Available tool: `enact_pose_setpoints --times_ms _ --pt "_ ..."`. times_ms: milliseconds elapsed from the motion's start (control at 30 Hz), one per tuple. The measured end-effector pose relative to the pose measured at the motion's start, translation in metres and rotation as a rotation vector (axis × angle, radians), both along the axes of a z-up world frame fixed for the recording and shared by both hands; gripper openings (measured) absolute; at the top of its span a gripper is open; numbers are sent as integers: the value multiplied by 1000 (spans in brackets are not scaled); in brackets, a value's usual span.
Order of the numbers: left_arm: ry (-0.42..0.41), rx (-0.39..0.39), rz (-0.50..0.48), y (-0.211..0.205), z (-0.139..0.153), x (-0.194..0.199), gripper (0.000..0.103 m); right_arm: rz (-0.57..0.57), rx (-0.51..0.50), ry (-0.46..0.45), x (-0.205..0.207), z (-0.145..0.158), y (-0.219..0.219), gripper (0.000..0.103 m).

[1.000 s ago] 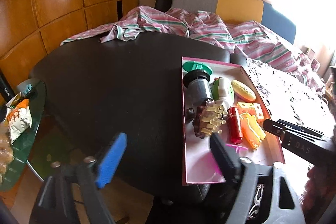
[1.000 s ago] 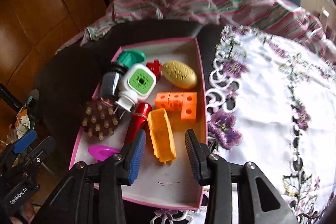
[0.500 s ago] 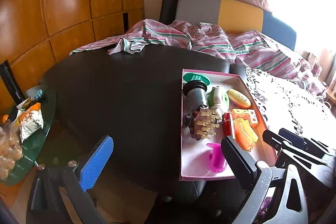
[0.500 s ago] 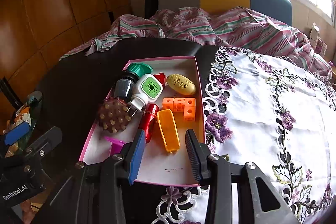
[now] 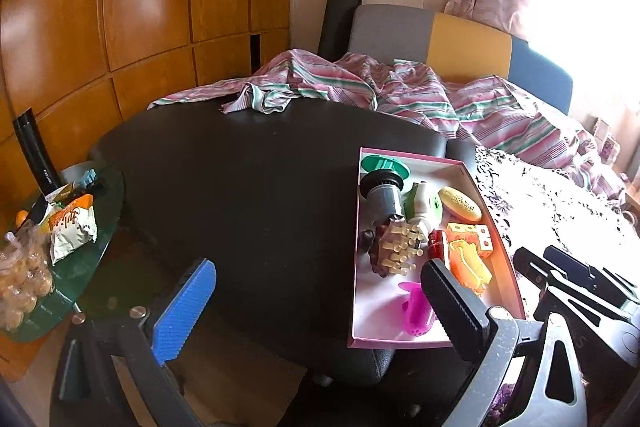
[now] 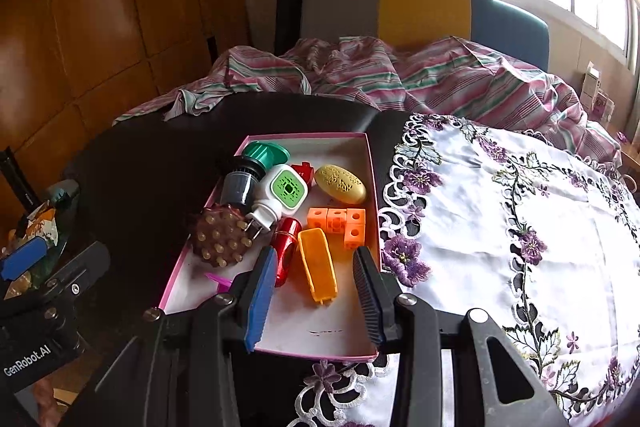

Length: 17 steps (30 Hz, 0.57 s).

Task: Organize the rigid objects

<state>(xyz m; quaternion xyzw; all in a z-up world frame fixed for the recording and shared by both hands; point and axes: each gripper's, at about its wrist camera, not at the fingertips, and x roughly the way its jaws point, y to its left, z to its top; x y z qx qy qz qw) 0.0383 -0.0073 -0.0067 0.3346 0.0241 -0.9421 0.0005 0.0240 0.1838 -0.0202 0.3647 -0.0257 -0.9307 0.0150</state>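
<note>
As left gripper (image 5: 316, 299) jaws widened — empty, pulled back

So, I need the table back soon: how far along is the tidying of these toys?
Mostly done, it seems: the orange blocks, yellow oval, red cylinder and brown massager all lie in the pink tray. Nothing is in hand: the left gripper has just been opening and is empty, as is the right gripper. Nothing loose shows outside the tray.

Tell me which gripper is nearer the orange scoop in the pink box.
Right. The right gripper hangs over the box's near end with the orange scoop just ahead between its fingers, not touching. The left gripper stands wide open off the pink box's left side.
</note>
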Motion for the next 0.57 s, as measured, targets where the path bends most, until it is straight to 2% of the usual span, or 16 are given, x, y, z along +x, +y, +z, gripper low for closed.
enact_pose_setpoints --times_ms 567 --pt "4 21 0 -2 1 0 103 12 4 9 2 2 -1 39"
